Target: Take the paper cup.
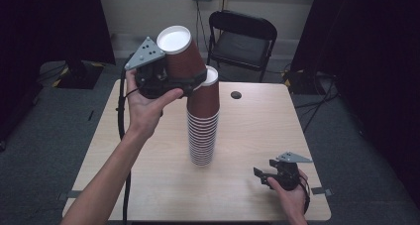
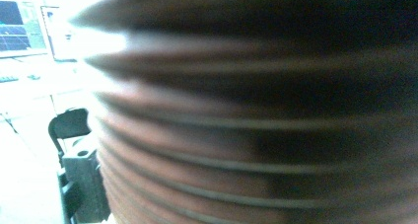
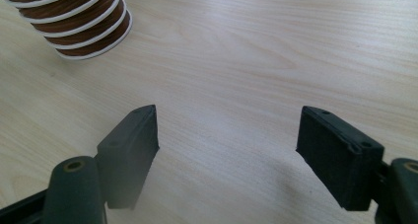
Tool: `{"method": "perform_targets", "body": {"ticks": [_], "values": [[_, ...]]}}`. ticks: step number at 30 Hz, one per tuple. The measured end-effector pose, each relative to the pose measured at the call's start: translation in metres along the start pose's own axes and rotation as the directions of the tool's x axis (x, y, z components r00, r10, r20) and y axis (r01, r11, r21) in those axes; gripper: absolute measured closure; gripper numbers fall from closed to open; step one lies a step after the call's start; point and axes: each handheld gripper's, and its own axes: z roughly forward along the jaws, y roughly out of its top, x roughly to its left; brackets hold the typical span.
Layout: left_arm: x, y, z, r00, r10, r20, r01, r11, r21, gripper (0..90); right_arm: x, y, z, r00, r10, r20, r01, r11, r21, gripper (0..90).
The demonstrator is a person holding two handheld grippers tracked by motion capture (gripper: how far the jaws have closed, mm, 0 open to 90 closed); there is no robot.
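In the high view the left gripper (image 1: 190, 84) clamps a brown paper cup (image 1: 181, 54), upside down with its white base up and tilted left, just above the stack of cups (image 1: 203, 126) standing mid-table (image 1: 148, 185). The left gripper view adds the cup's ribbed wall up close, blurred. Low on the right, the right gripper (image 1: 261, 175) rests with jaws spread and nothing between them; the right gripper view adds the stack's white rims.
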Motion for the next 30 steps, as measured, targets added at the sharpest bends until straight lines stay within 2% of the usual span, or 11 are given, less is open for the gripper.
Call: {"method": "perform_targets", "body": {"ticks": [13,18,21,27,30], "values": [[0.012,-0.008,-0.021,0.9993,-0.038,-0.007,0.038,0.9993,-0.002,10.4,0.000,0.000,0.001,1.0000,0.005,-0.003,-0.005,1.000,0.004,23.9],[0.016,-0.015,-0.029,0.9992,-0.031,-0.026,0.031,0.9995,0.001,10.4,0.001,0.000,0.000,1.0000,0.002,-0.004,-0.002,1.000,0.001,26.0],[0.019,-0.019,-0.033,0.9991,-0.038,-0.021,0.038,0.9992,0.008,10.4,0.003,0.000,0.000,1.0000,-0.006,-0.006,0.006,1.000,0.002,26.4],[0.021,-0.028,-0.043,0.9979,-0.011,-0.064,0.013,0.9992,0.038,10.4,0.004,0.000,-0.001,0.9999,-0.012,0.004,0.012,1.000,-0.004,26.6],[0.022,-0.036,-0.047,0.9969,-0.012,-0.078,0.017,0.9980,0.061,10.4,0.005,0.000,-0.002,0.9998,-0.017,0.009,0.017,1.000,-0.012,27.3]]}}
